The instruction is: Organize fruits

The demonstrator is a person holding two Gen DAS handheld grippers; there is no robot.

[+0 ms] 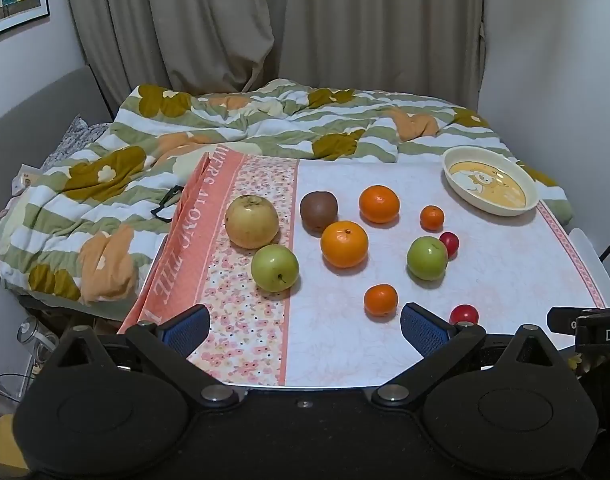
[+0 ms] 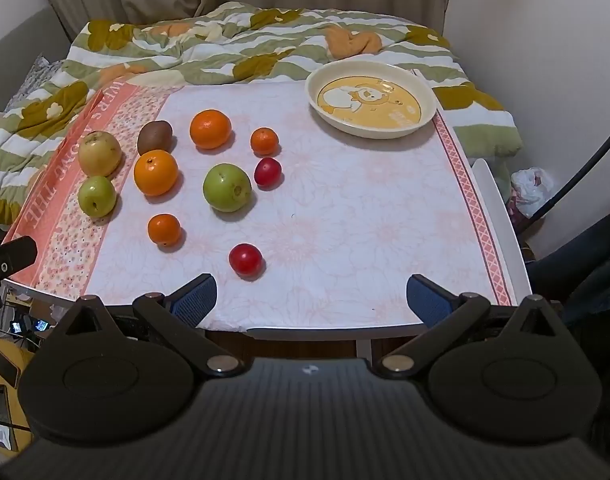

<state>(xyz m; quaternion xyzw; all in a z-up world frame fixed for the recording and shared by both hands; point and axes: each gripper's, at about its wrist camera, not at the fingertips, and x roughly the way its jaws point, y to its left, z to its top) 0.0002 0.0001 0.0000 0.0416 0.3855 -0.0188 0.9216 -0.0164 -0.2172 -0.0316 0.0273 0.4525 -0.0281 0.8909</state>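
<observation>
Loose fruit lies on a cloth-covered table [image 2: 345,216]: a yellow pear [image 1: 251,221], a kiwi [image 1: 318,208], two green apples [image 1: 274,268] [image 1: 427,258], several oranges, such as a large one [image 1: 344,244] and a small one [image 2: 164,229], and two red fruits [image 2: 245,259] [image 2: 267,171]. An empty cream plate [image 2: 333,114] with a cartoon print sits at the far right corner. My left gripper [image 1: 305,330] is open and empty at the table's near edge. My right gripper [image 2: 311,298] is open and empty, just behind the near red fruit.
A bed with a flowered quilt [image 1: 245,128] lies behind and left of the table. Walls and curtains close the back. A black cable [image 2: 581,176] and a plastic bag [image 2: 531,190] are to the right. The other gripper's body [image 1: 585,328] shows at the right edge.
</observation>
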